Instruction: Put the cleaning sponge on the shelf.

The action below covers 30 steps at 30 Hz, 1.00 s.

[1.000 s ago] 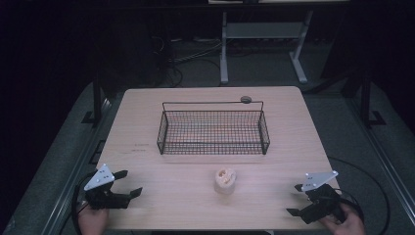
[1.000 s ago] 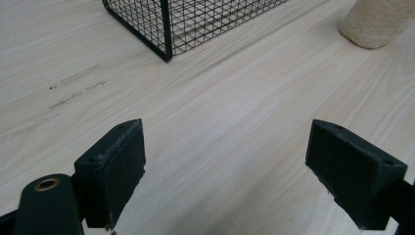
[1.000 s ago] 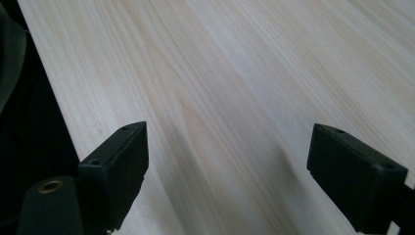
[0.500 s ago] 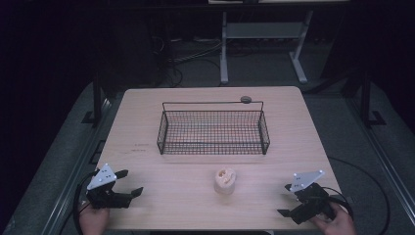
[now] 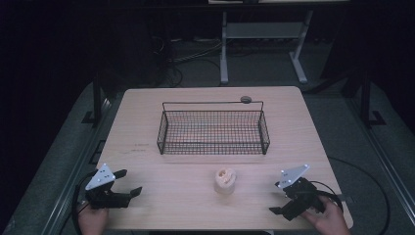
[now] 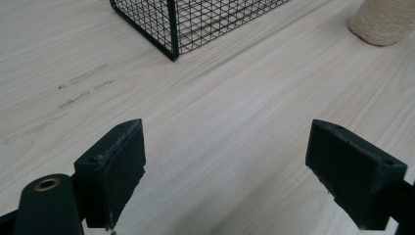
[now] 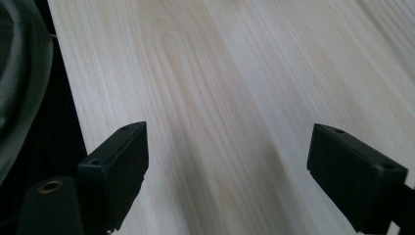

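Left hand-held gripper [image 5: 128, 182] at lower left of the high view, jaws spread wide, empty. Right hand-held gripper [image 5: 278, 199] at lower right, jaws likewise spread, empty. Wire basket [image 5: 213, 131] mid-tabletop [image 5: 303, 127]. Small cream object [image 5: 225, 180] sits below it, between the grippers.

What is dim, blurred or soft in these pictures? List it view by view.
High view: table lit, surroundings nearly black, pale object soft. Left gripper view: bright, basket sharp, near jaws slightly soft. Right gripper view: wood grain smeared, a soft shadow between the jaws.
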Available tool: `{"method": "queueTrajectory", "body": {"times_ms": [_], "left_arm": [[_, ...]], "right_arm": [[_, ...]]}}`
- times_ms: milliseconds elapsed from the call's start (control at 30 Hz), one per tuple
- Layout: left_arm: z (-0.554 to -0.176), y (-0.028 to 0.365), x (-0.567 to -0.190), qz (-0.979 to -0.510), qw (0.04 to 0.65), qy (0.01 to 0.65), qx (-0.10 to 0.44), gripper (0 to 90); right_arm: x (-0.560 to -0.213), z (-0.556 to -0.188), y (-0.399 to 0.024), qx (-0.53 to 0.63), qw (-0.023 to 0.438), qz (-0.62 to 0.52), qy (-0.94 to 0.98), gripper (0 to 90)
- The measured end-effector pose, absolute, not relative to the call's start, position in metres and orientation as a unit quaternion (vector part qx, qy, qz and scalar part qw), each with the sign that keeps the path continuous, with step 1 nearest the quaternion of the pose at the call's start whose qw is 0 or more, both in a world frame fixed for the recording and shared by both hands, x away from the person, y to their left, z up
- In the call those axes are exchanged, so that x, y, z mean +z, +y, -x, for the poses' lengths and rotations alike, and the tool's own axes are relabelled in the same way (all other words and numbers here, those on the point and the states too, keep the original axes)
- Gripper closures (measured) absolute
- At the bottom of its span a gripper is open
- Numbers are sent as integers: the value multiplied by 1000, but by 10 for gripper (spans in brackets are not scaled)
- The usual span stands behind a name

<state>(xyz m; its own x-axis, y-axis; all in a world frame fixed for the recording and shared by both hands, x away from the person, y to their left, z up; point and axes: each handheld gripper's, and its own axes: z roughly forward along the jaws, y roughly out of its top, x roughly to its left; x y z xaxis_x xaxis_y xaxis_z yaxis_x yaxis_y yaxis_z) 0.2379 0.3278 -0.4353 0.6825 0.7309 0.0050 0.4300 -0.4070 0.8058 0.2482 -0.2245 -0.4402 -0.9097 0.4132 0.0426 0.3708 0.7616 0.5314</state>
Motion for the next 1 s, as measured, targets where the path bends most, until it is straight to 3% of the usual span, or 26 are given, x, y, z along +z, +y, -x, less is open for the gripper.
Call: {"method": "queueTrajectory", "body": {"times_ms": [1000], "left_arm": [[-240,327,-436,-819,413,355,179,137]], "right_arm": [[-397,-288,-162,254,20,-121,959,154]]}}
